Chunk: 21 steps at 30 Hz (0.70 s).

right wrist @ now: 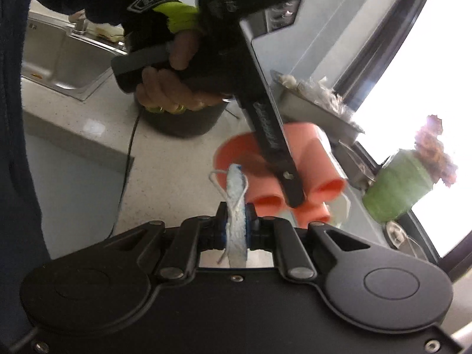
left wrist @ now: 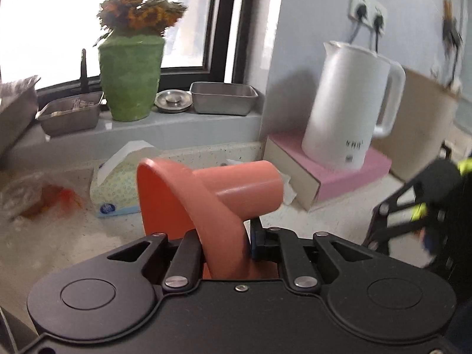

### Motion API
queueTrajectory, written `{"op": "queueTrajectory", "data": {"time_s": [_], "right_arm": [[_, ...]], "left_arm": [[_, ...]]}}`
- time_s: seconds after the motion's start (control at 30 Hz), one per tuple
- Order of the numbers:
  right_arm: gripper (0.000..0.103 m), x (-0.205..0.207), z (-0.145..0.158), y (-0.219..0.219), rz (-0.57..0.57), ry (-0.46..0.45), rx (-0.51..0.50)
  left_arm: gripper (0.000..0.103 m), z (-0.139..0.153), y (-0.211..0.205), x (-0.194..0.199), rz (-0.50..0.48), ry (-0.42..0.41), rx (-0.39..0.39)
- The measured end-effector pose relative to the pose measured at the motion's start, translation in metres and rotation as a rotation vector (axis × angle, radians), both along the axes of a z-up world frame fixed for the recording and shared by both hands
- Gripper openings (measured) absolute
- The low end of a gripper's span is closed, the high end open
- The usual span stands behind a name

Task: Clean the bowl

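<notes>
A salmon-orange footed bowl (left wrist: 165,194) is held tipped on its side, its tube-shaped foot (left wrist: 247,188) pointing right. My left gripper (left wrist: 225,244) is shut on the bowl's rim. In the right wrist view the same bowl (right wrist: 236,153) shows several tube legs, and the left gripper (right wrist: 293,194), held by a gloved hand (right wrist: 177,59), crosses in front of it. My right gripper (right wrist: 236,227) is shut on a folded white-and-blue cloth (right wrist: 236,188) that stands just short of the bowl's open side. The right gripper's black frame (left wrist: 395,203) shows blurred at the right edge.
A white kettle (left wrist: 354,103) stands on a pink box (left wrist: 348,174) at the right. A tissue pack (left wrist: 118,188) and a plastic bag (left wrist: 38,197) lie on the speckled counter. A green flower pot (left wrist: 131,79) and steel trays (left wrist: 222,97) sit on the sill. A steel sink (right wrist: 59,65) and a dark pot (right wrist: 183,121) are behind.
</notes>
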State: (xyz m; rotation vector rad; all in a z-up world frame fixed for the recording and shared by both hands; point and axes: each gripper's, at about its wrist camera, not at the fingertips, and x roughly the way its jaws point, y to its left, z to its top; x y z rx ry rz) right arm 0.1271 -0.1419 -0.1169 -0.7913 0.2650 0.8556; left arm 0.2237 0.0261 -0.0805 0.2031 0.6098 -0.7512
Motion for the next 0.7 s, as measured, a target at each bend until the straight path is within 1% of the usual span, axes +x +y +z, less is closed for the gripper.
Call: {"op": "queueTrajectory", "data": {"time_s": [0.03,0.1,0.13,0.17,0.27,0.33,0.4,0.47,0.5,0.53,0.63,0.7], "right_arm": [[0.011,0.0,-0.001,-0.003,-0.013,-0.001,-0.005],[0.011,0.001,0.0,-0.009,-0.052,0.007,-0.002],[0.011,0.002,0.0,-0.012,-0.072,0.013,0.0],[0.011,0.003,0.001,-0.015,-0.09,0.016,0.003],[0.011,0.008,-0.002,-0.021,-0.14,0.016,0.011],[0.011,0.015,-0.005,-0.026,-0.189,0.025,0.028],[0.011,0.022,-0.006,-0.034,-0.264,0.062,0.082],[0.012,0.033,-0.006,-0.043,-0.341,0.128,0.164],[0.012,0.043,-0.006,-0.051,-0.423,0.196,0.251],[0.012,0.05,-0.007,-0.058,-0.489,0.247,0.321],[0.012,0.064,-0.013,-0.074,-0.615,0.342,0.448],[0.012,0.07,-0.018,-0.084,-0.684,0.388,0.512]], "left_arm": [[0.014,0.0,-0.004,-0.001,-0.027,-0.023,0.049],[0.014,-0.003,-0.019,-0.006,-0.122,-0.096,0.223],[0.014,-0.005,-0.022,-0.007,-0.144,-0.107,0.257],[0.014,-0.01,-0.029,-0.01,-0.184,-0.137,0.337],[0.014,-0.03,-0.049,-0.018,-0.268,-0.229,0.545],[0.014,-0.044,-0.06,-0.025,-0.34,-0.27,0.646],[0.014,-0.053,-0.066,-0.03,-0.386,-0.291,0.695],[0.013,-0.07,-0.074,-0.039,-0.464,-0.319,0.765],[0.012,-0.078,-0.078,-0.042,-0.488,-0.33,0.792],[0.011,-0.083,-0.079,-0.043,-0.496,-0.333,0.803],[0.011,-0.098,-0.083,-0.047,-0.523,-0.365,0.853],[0.014,-0.106,-0.083,-0.049,-0.519,-0.394,0.883]]}}
